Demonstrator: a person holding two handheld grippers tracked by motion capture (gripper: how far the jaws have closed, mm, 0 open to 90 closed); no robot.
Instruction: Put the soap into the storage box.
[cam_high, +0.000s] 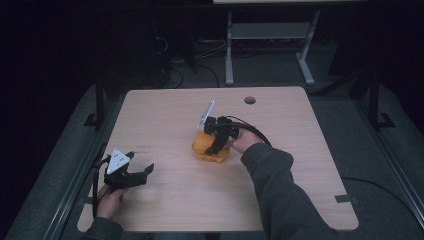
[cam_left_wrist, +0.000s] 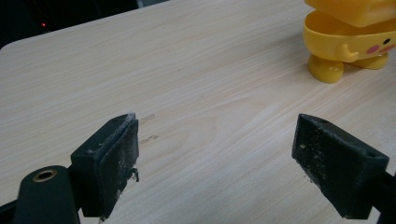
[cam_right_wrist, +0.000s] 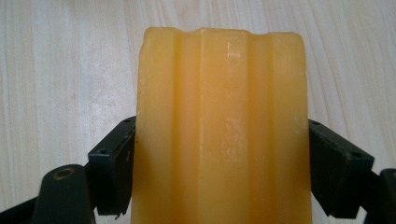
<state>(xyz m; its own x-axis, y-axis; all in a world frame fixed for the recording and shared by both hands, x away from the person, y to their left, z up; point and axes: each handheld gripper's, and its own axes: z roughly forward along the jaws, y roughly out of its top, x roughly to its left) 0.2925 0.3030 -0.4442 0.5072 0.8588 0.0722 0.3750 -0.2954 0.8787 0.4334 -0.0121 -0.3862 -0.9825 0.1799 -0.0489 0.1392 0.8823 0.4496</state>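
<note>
The right hand-held gripper (cam_high: 220, 142) is clamped on the ridged yellow lid (cam_right_wrist: 219, 126), its two black jaws pressing on the lid's opposite sides. The lid sits just above the yellow character-shaped container (cam_left_wrist: 348, 46), which stands on the wooden surface (cam_high: 280, 165) directly below that hand-held gripper. The left hand-held gripper (cam_high: 137, 172) rests open and empty, jaws spread wide, low over the surface and well apart from the container.

The main risk appears to be the grip itself: the lid's sides look smooth and the jaws bear on a narrow band of them, so a tilt of the hand could let the lid slip or twist free. Nothing steadies the container, so if the lid drags on its rim the container could tip or slide on its small feet.

The right gripper view shows the jaw contact and the lid's ridged top closely, but not the body beneath. The left gripper view shows the container's rounded body, feet and painted pink cheek, with the lid angled above its rim. The high view places both hand-held grippers on the surface, though the orange-yellow object is partly hidden there by the right hand-held gripper.
</note>
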